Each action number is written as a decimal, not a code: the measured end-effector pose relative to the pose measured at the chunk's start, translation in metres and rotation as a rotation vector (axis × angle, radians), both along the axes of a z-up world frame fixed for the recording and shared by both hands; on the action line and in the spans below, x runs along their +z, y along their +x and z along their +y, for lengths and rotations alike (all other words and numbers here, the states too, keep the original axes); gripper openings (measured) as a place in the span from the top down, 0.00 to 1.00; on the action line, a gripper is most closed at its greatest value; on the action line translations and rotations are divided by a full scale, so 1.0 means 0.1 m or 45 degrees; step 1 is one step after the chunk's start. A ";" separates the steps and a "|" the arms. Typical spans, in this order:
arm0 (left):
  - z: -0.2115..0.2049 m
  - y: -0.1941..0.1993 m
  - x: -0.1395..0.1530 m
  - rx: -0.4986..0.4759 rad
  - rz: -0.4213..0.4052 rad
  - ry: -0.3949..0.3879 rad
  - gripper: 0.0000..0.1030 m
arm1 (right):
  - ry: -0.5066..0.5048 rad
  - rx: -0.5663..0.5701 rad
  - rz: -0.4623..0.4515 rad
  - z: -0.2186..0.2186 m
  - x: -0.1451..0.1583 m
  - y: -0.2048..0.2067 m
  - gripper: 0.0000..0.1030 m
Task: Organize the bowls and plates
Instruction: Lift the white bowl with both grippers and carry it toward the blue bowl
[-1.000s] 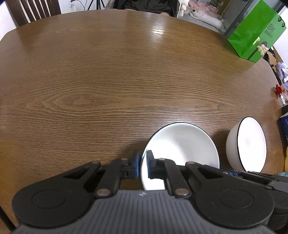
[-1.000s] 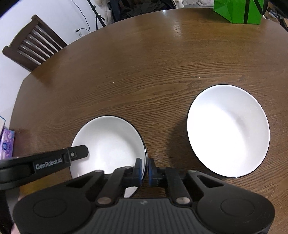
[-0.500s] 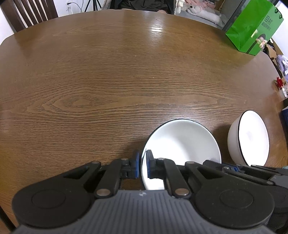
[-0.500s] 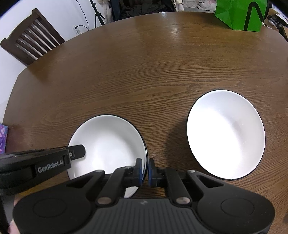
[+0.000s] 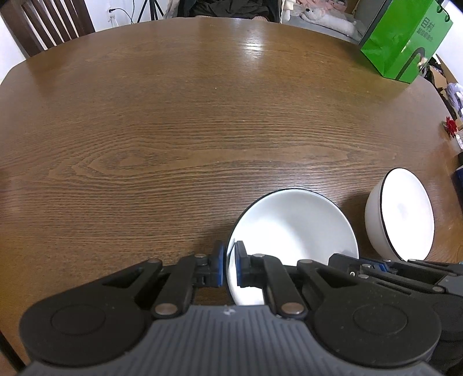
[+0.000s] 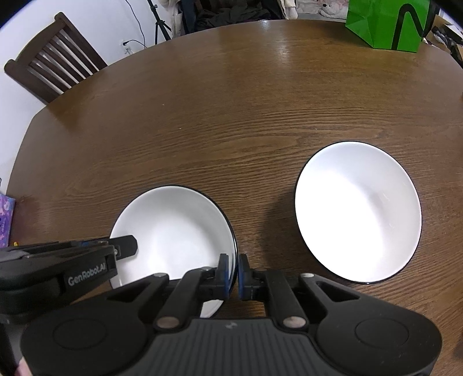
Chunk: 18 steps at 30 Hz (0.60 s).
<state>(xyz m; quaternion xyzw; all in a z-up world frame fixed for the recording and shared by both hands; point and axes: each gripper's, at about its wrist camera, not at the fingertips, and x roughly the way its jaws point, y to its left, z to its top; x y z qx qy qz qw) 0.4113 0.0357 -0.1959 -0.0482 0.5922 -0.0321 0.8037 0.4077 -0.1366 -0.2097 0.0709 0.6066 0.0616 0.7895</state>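
Note:
A shallow white bowl with a thin black rim point(image 5: 292, 231) point(image 6: 173, 231) sits low over the wooden table point(image 5: 173, 130); I cannot tell whether it touches the wood. My left gripper point(image 5: 229, 267) is shut on its left rim, with one blue pad inside and one outside. My right gripper point(image 6: 235, 272) is shut on the opposite, right rim in the same way. Each gripper shows in the other's view: the left gripper point(image 6: 86, 260), the right gripper point(image 5: 376, 269). A deeper white bowl with a black rim point(image 5: 402, 214) point(image 6: 358, 211) stands on the table just right of the held one, apart from it.
A green paper bag point(image 5: 405, 43) point(image 6: 385, 23) stands at the table's far right. A dark wooden chair point(image 6: 52, 63) is at the far left corner. A purple pack point(image 6: 5, 219) lies by the left edge, and small items point(image 5: 451, 127) by the right edge.
Both grippers keep the same hold on the shallow bowl's rims. Only the views have drifted slightly; the deep bowl has not moved.

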 end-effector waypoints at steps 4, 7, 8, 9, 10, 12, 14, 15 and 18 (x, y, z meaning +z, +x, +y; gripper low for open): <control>0.00 -0.03 0.02 0.004 -0.007 0.004 0.92 | 0.004 0.007 -0.008 -0.01 0.02 -0.02 0.95; 0.00 -0.05 0.03 0.006 -0.011 0.005 0.92 | 0.006 0.012 -0.012 -0.01 0.04 -0.04 0.95; -0.01 -0.06 0.04 0.006 -0.012 0.006 0.92 | 0.008 0.013 -0.013 -0.02 0.05 -0.05 0.95; 0.00 -0.07 0.05 0.007 -0.013 0.006 0.92 | 0.009 0.015 -0.014 -0.03 0.05 -0.06 0.95; 0.00 -0.09 0.05 0.008 -0.015 0.007 0.92 | 0.010 0.016 -0.014 -0.04 0.05 -0.07 0.95; 0.00 -0.11 0.07 0.009 -0.020 0.007 0.92 | 0.011 0.019 -0.018 -0.05 0.07 -0.09 0.95; 0.00 -0.14 0.10 0.012 -0.027 0.006 0.92 | 0.012 0.022 -0.024 -0.06 0.09 -0.10 0.95; 0.01 -0.16 0.11 0.014 -0.031 0.006 0.92 | 0.013 0.023 -0.027 -0.07 0.10 -0.11 0.95; 0.01 -0.22 0.15 0.021 -0.039 0.008 0.92 | 0.015 0.029 -0.035 -0.08 0.14 -0.14 0.95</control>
